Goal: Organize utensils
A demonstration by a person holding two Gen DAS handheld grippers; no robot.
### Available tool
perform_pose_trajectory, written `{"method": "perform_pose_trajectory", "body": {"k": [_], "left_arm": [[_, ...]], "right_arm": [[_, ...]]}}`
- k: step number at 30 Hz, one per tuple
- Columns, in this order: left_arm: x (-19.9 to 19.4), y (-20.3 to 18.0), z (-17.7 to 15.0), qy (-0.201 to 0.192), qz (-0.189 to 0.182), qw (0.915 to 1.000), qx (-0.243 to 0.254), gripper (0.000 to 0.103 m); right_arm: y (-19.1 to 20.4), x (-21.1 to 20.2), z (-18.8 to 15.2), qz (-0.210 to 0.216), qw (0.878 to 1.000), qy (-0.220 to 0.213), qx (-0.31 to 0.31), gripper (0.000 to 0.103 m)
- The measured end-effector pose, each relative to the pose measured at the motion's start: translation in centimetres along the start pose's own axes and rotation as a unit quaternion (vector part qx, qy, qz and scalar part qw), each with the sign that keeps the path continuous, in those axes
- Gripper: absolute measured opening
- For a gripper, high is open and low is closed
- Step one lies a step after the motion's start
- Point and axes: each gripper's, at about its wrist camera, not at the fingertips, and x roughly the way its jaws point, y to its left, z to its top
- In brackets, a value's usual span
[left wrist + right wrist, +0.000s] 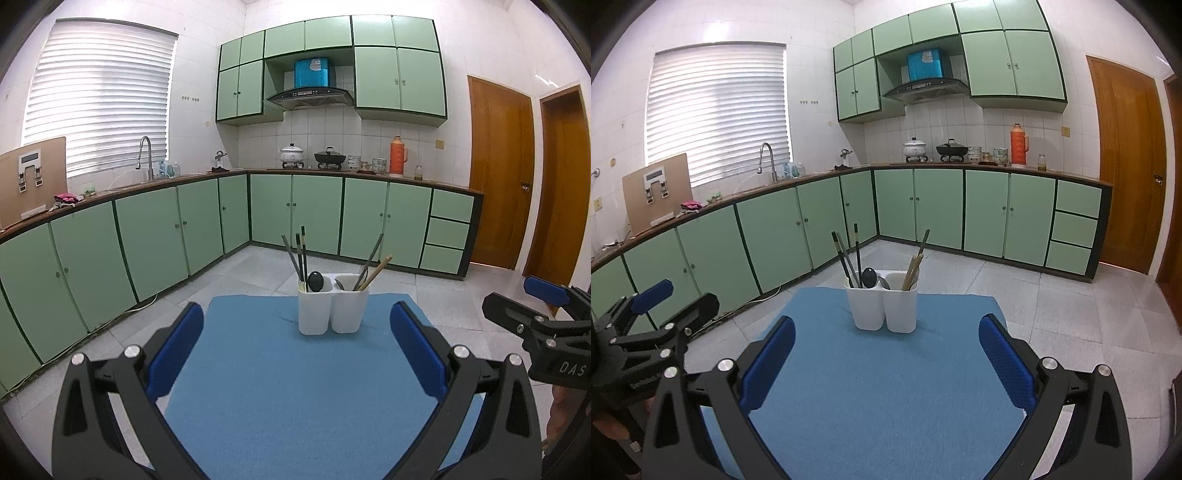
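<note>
A white two-compartment utensil holder (332, 308) (882, 306) stands near the far edge of a blue mat (295, 387) (886, 387). Its left compartment holds dark chopsticks (301, 254) (849, 258) and a black spoon (315, 281) (868, 277). Its right compartment holds wooden chopsticks (375, 271) (914, 266) and a metal spoon (339, 284) (884, 282). My left gripper (295, 350) is open and empty, short of the holder. My right gripper (886, 354) is open and empty too. Each gripper shows at the edge of the other's view, the right gripper (546, 306) and the left gripper (653, 306).
The mat lies on a table over a grey tiled floor. Green cabinets (147, 236) run along the back and left walls under a counter with a sink tap (146, 155), pots (293, 153) and an orange thermos (397, 155). Wooden doors (498, 170) stand at right.
</note>
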Motion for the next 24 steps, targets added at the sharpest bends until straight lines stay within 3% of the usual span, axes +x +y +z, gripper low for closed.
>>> {"method": "perform_pose_trajectory", "body": {"k": [24], "left_arm": [[0.05,-0.16,0.22,0.002,-0.001,1.0,0.002,0.098]], "right_arm": [[0.12,-0.27,0.33,0.003,1.0,-0.001,-0.004,0.098]]}}
